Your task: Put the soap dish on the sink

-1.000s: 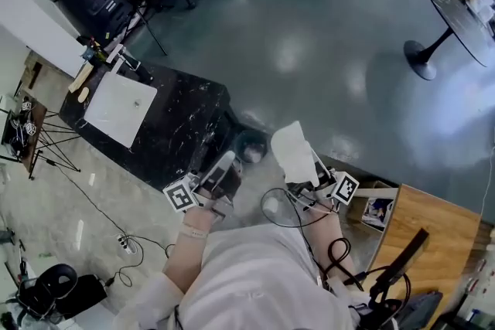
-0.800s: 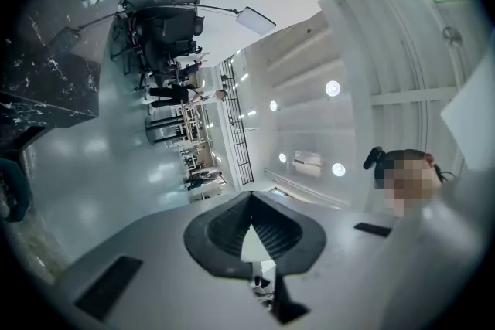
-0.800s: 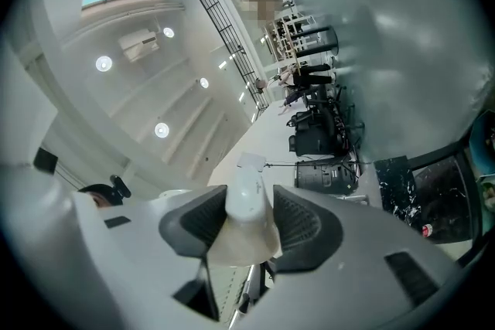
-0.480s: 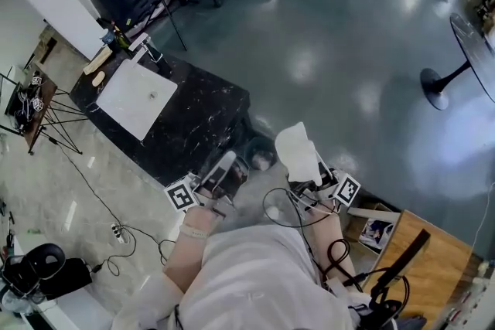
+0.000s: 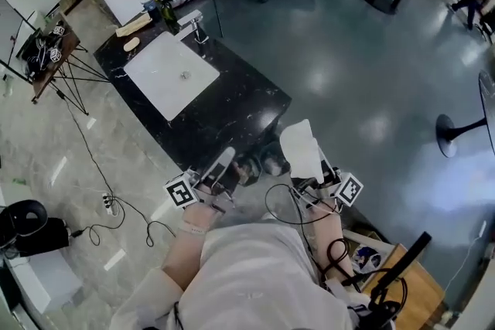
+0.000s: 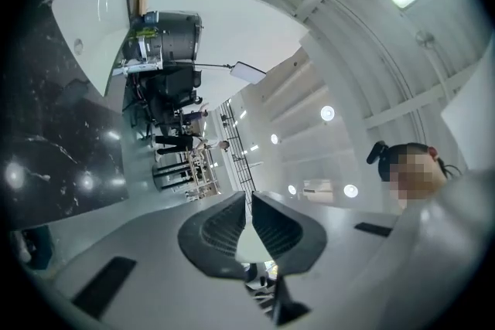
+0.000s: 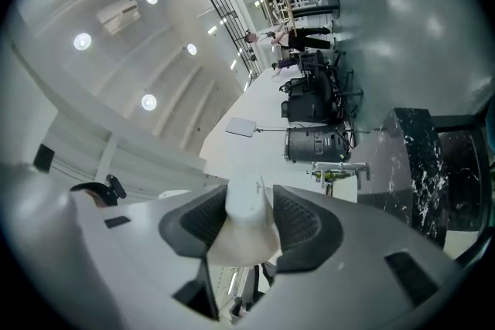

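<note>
**Grey floor and black worktop (image 5: 240, 104) ahead, dish (image 5: 300, 149) in the right tongs (image 5: 311, 174)**

Glossy grey floor fills most of the head view, and the worktop with the white sink (image 5: 158, 69) stands at the upper left. The dish is not near the sink. It sits upright between the jaws of the right tongs, well apart from the worktop's near corner. In the right gripper view both pads (image 7: 298, 220) press on the sides of the dish (image 7: 247, 232), which stands up past the jaw tips. The left tongs (image 5: 226, 160) are closed on nothing: in the left gripper view the two jaws (image 6: 249, 197) meet at their tips with only a thin gap behind. They point toward the worktop's near edge.

Compared with one second ago, the worktop and sink now lie nearer to the middle of the head view and closer to both tongs. The dish has kept its place in the right tongs, and the left tongs have stayed closed.
</note>
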Motion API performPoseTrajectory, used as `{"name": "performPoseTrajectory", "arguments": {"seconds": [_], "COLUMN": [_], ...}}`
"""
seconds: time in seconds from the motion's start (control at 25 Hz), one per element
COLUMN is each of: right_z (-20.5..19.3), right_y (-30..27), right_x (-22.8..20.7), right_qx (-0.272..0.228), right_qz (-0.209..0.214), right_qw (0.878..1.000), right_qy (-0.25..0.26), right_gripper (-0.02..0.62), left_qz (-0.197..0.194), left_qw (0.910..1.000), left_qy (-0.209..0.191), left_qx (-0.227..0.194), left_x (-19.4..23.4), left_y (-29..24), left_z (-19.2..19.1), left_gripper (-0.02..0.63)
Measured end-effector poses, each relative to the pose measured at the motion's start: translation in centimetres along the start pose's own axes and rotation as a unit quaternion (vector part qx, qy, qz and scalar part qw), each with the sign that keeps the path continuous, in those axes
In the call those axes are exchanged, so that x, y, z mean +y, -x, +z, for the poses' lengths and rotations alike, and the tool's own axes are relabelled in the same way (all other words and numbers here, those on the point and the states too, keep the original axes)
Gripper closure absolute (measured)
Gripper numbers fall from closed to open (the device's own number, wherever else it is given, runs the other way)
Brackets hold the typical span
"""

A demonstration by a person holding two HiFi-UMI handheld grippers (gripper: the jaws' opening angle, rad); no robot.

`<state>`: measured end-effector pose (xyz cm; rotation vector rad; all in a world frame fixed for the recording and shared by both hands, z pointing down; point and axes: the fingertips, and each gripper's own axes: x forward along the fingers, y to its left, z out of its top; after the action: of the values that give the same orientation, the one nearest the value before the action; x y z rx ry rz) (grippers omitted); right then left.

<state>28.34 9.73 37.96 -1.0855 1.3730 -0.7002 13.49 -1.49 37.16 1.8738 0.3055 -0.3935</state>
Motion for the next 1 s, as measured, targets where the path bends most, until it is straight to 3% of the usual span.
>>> {"name": "performPoseTrajectory", "arguments": {"seconds": [0.16, 0.32, 0.48, 0.6, 0.76, 1.0], "right_z": [-3.8, -8.7, -13.5, -16.9, -21.1, -26.5], "right_y": [-5.7, -14.2, -20.9, -23.7, -26.5, -29.3], "right_x": [-2.0, -6.7, -11.5, -14.3, -18.0, -24.5], "right_qx": [0.052, 0.103, 0.167, 0.197, 0.242, 0.298], "right_qz": [-0.012, -0.031, -0.059, -0.078, -0.106, -0.152], "right_qw": [0.999, 0.994, 0.984, 0.977, 0.963, 0.936], "right_qy": [0.007, 0.003, 0.006, 0.024, 0.058, 0.111], "right_gripper": [0.397, 0.399, 0.399, 0.399, 0.399, 0.399], "left_qz": [0.014, 0.035, 0.062, 0.082, 0.102, 0.138], "left_qw": [0.9987, 0.9945, 0.9854, 0.9796, 0.9712, 0.9610], "left_qy": [-0.010, -0.044, -0.034, -0.057, -0.052, -0.044], "left_qx": [-0.048, -0.089, -0.155, -0.174, -0.209, -0.236], "left_x": [0.6, 2.9, 5.9, 7.2, 8.9, 12.2], "left_y": [3.9, 8.2, 13.5, 17.4, 21.8, 27.2], "left_z": [5.0, 13.6, 19.2, 21.6, 23.1, 24.9], "left_gripper": [0.597, 0.597, 0.597, 0.597, 0.595, 0.539]}}
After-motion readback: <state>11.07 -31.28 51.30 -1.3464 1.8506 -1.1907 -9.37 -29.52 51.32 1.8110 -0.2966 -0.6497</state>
